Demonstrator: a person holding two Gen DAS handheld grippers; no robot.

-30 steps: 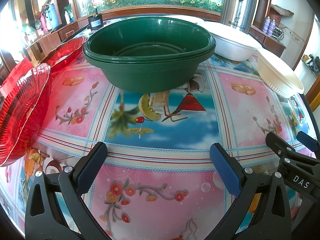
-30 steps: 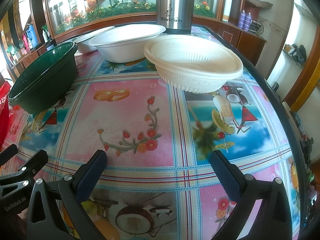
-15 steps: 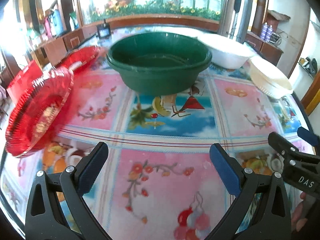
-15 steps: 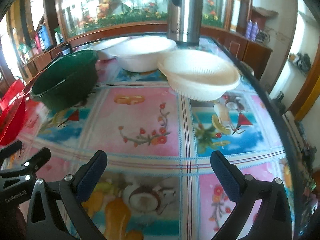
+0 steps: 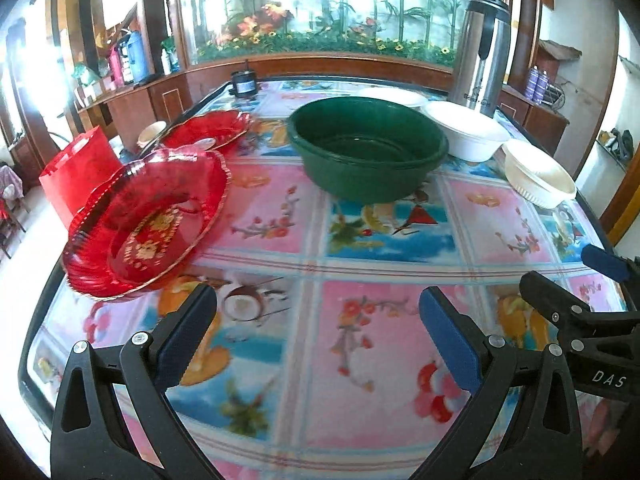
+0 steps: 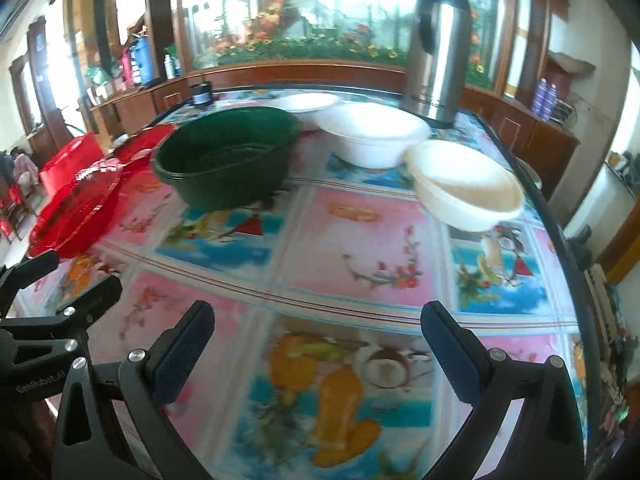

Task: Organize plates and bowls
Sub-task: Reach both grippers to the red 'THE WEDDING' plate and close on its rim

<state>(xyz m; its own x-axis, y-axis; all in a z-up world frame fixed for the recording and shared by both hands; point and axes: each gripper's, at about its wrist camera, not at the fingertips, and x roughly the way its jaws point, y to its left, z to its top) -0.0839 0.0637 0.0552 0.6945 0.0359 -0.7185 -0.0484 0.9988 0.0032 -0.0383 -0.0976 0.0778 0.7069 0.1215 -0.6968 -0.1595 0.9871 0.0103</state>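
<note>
Both grippers held above the near edge of the desk [image 5: 280,360], side by side, nothing carried. Left gripper [image 5: 318,332]: jaws wide apart, empty. Right gripper [image 6: 316,344]: jaws wide apart, empty. Dishes spread across the far half of the desk. Near red plate [image 5: 148,220] at the left edge, tilted, apparently propped on something unseen; ahead and to the left of the left gripper, nearest to it. Second red plate [image 5: 208,130] farther back, behind the first. Green bowls [image 5: 368,148] nested at centre, straight ahead of the left gripper and ahead-left of the right. Large white bowl [image 6: 372,136] behind them to the right, with a white plate [image 6: 308,104] beyond; ribbed cream bowl [image 6: 468,192] near the right edge, ahead-right of the right gripper and closest to it. Steel flask [image 6: 438,48] upright at the far right corner. Judgement: sorting unfinished; red plates suit the left gripper, pale bowls the right.
</note>
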